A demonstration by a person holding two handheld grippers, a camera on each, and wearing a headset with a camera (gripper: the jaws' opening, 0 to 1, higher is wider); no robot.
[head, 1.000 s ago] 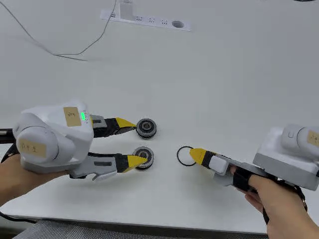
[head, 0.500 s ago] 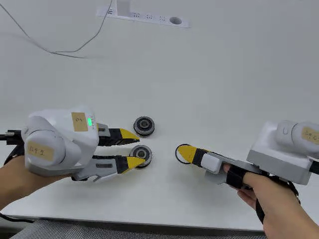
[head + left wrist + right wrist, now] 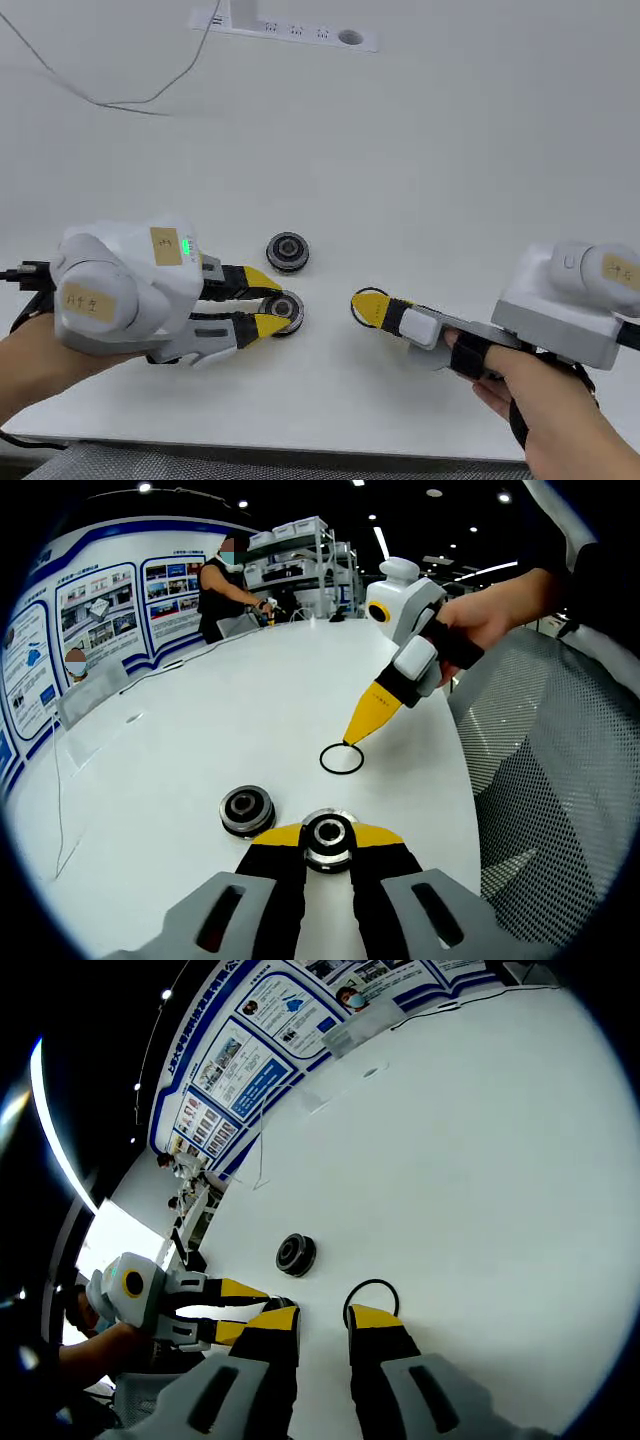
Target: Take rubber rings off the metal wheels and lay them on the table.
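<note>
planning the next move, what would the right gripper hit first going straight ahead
The rubber ring lying at the tips of the right gripper; beyond it, probably the wheel in the left gripper.

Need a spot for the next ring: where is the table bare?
The table lies bare between the far wheel and the power strip, and beyond the ring. Crowded: the left claw around the near wheel, the right claw at the ring.

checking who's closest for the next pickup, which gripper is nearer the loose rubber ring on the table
Right. The right gripper has a jaw tip at the loose rubber ring; the left gripper is off to the side, jaws around the near wheel.
</note>
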